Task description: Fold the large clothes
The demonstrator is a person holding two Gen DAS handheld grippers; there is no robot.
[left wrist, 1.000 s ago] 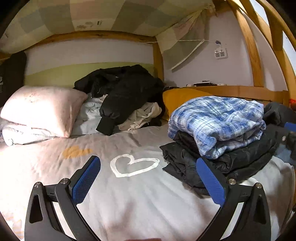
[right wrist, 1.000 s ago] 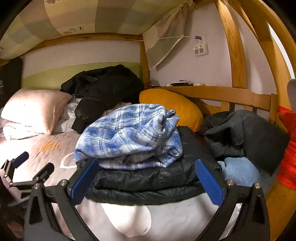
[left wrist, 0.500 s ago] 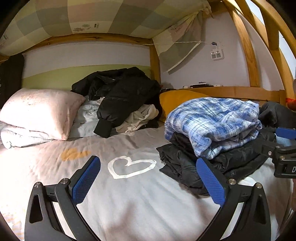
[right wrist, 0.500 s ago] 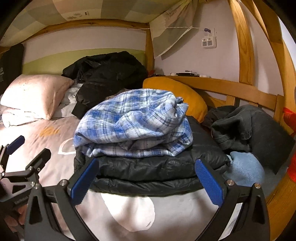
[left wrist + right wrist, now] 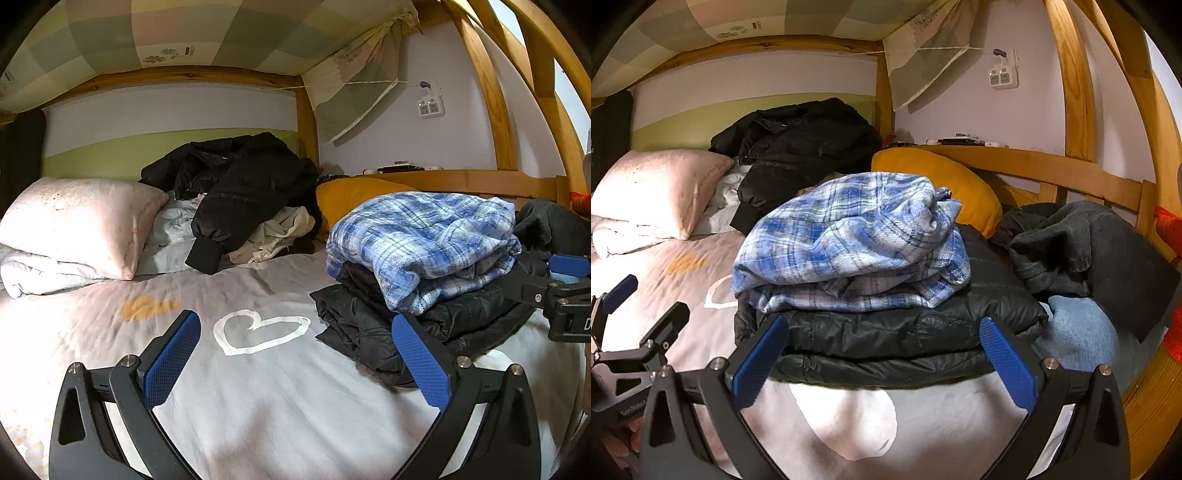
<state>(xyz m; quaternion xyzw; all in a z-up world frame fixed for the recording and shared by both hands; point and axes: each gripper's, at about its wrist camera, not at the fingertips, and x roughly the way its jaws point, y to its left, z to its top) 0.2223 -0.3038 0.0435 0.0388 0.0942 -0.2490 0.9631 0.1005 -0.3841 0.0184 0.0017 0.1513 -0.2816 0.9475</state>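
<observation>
A folded blue plaid shirt (image 5: 424, 240) (image 5: 857, 236) lies on top of a folded black puffer jacket (image 5: 373, 325) (image 5: 894, 332) on the grey bed sheet (image 5: 258, 387). An unfolded black jacket (image 5: 240, 184) (image 5: 801, 147) is heaped with pale clothes at the head of the bed. My left gripper (image 5: 295, 358) hangs open over the sheet, left of the stack, with nothing between its fingers. My right gripper (image 5: 882, 354) is open just in front of the stack, empty. It also shows at the right edge of the left wrist view.
A pink pillow (image 5: 77, 225) lies at the far left and an orange cushion (image 5: 942, 181) behind the stack. A dark grey garment (image 5: 1086, 243) and a light blue one (image 5: 1078, 332) lie by the wooden rail (image 5: 1071, 173). A white heart (image 5: 255, 330) is printed on the sheet.
Both grippers have drawn back a little from the stack and stayed open. The right gripper has come into the left wrist view at its right edge.
</observation>
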